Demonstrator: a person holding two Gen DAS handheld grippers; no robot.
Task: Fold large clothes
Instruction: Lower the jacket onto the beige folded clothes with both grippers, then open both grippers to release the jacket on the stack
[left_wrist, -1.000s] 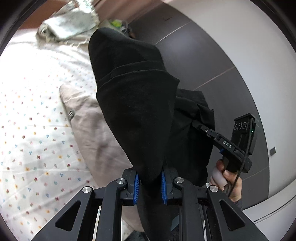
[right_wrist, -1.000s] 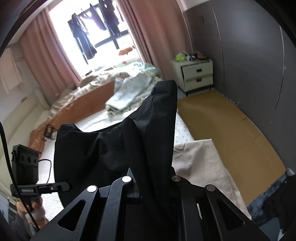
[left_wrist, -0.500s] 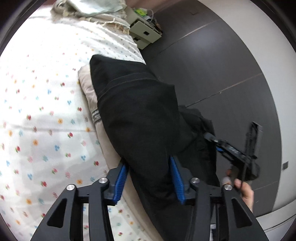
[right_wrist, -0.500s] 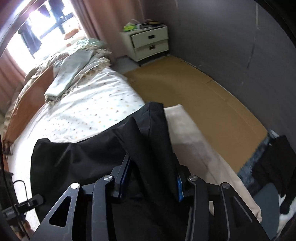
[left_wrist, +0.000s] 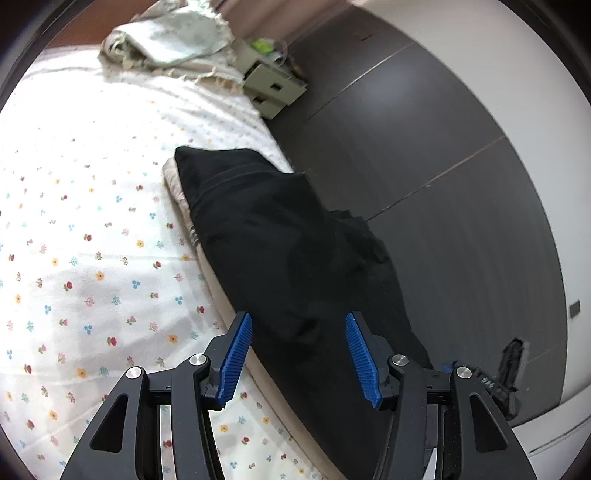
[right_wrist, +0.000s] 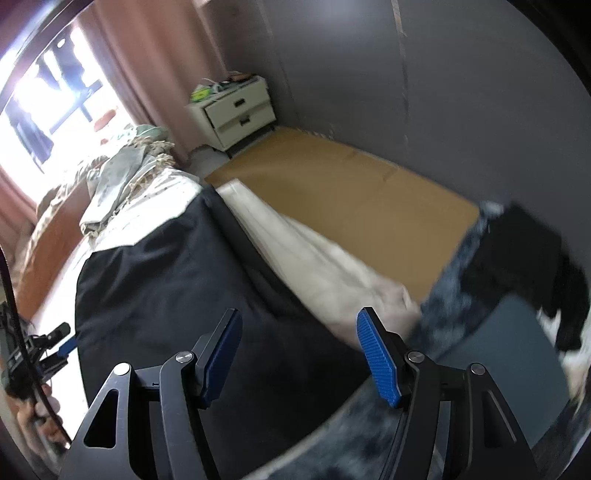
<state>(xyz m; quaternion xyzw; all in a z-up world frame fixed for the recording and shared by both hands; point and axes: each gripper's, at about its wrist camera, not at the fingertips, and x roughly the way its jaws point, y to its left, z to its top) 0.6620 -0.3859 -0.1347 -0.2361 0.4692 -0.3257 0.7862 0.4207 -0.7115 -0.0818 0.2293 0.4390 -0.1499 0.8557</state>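
A bed with a flower-dotted sheet (left_wrist: 92, 229) fills the left wrist view, and along its right edge lies a black garment (left_wrist: 280, 251), folded into a long shape on top of a beige cloth (left_wrist: 177, 195). Only the right wrist view shows the floor beside the bed: a sheet of brown cardboard (right_wrist: 354, 199), a dark bluish rug (right_wrist: 454, 280) and, far off, a window with pink curtains (right_wrist: 155, 48). A white bedside cabinet (right_wrist: 236, 110) and a rumpled pale blanket (left_wrist: 173, 40) appear at the far end in both views. The left gripper (left_wrist: 299, 354) and right gripper (right_wrist: 299, 354) have just been opening; each stands released, the garment lying between and beyond the blue pads without touching them. The right wrist view is blurred, so the dark things on the rug are hard to make out. The garment's near end is cut off behind the gripper frames.
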